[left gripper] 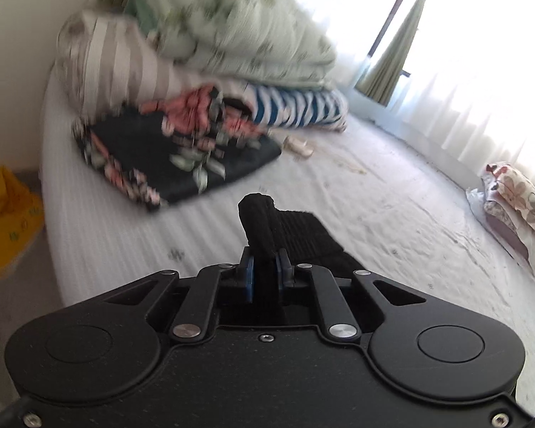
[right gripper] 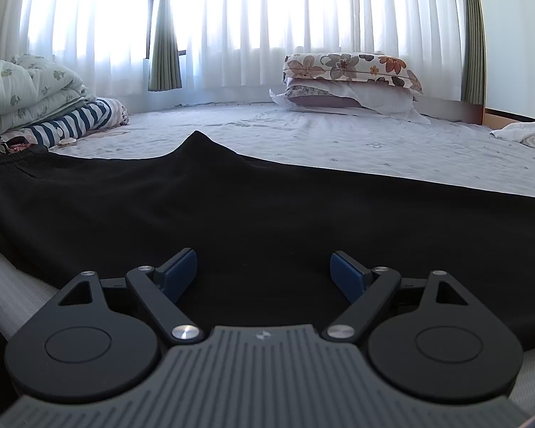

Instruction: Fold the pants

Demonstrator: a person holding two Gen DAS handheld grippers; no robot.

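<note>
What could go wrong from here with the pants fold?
1. The left gripper pinches only a bunched bit of the ribbed waistband; it could slip out as the fold is pulled.
2. The right gripper is open above the black pants, holding nothing, so a one-sided pull may drag or skew the fabric.
3. The left view is motion-blurred; a fast swing could carry the cloth into the floral folded blanket.

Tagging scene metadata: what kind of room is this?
Most likely a home bedroom: the black pants lie on a bed with stacked floral pillows, folded quilts, and a sheer-curtained window behind.
</note>
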